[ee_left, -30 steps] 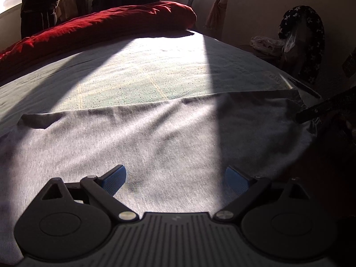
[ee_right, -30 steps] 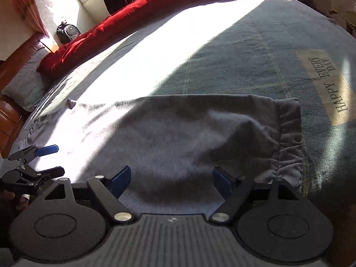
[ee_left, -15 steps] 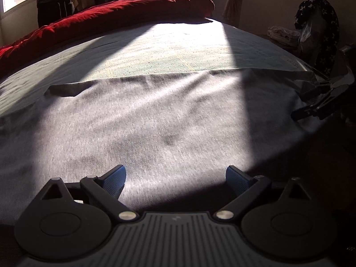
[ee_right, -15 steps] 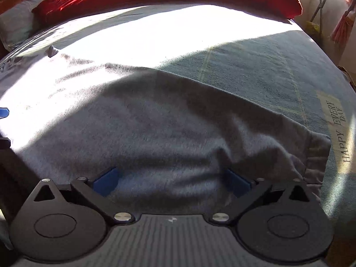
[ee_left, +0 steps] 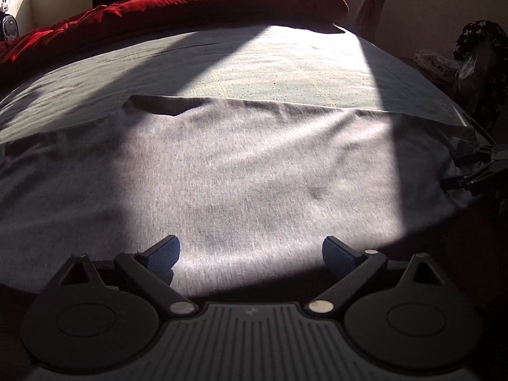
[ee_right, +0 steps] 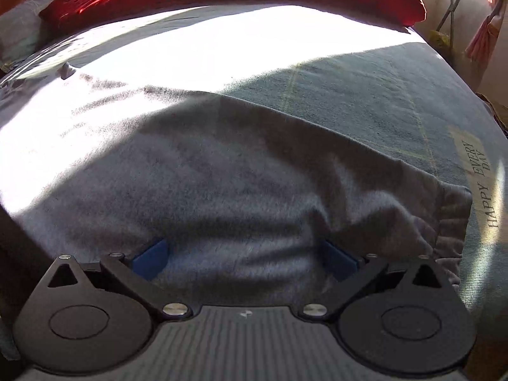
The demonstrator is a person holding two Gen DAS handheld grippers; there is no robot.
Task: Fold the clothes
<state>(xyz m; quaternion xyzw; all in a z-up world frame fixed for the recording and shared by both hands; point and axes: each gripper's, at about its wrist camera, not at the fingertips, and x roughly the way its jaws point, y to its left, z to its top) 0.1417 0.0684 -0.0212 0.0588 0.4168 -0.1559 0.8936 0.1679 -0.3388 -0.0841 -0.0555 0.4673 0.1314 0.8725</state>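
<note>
Right in front of both tools, a grey fleece garment (ee_left: pixel 254 174) is spread flat across the grey-green bedspread (ee_left: pixel 270 63) of the bed, half in hard sunlight and half in shadow. The left tool (ee_left: pixel 250 254) hangs just above the cloth's near edge with its blue-padded fingers (ee_left: pixel 162 254) wide apart and nothing pinched between them, just fabric lying underneath.

Same deal with the right tool (ee_right: pixel 244 257): jaws as wide as they go, blue pads (ee_right: pixel 149 257) sitting low against the grey fabric but not squeezing any of it. Off to that tool's right is the garment's gathered elastic cuff (ee_right: pixel 451 219), and just past it a cream strip on the bedspread printed "HAPPY EVERY DAY" (ee_right: pixel 479 184).

From the left tool's camera you can catch the right tool's black fingers poking in at the far right edge of the cloth. Beyond the garment, along the far side of the bed, lies a long rumpled red duvet (ee_left: pixel 190 3). A grey pillow (ee_right: pixel 19 31) sits far left of the right tool.
</note>
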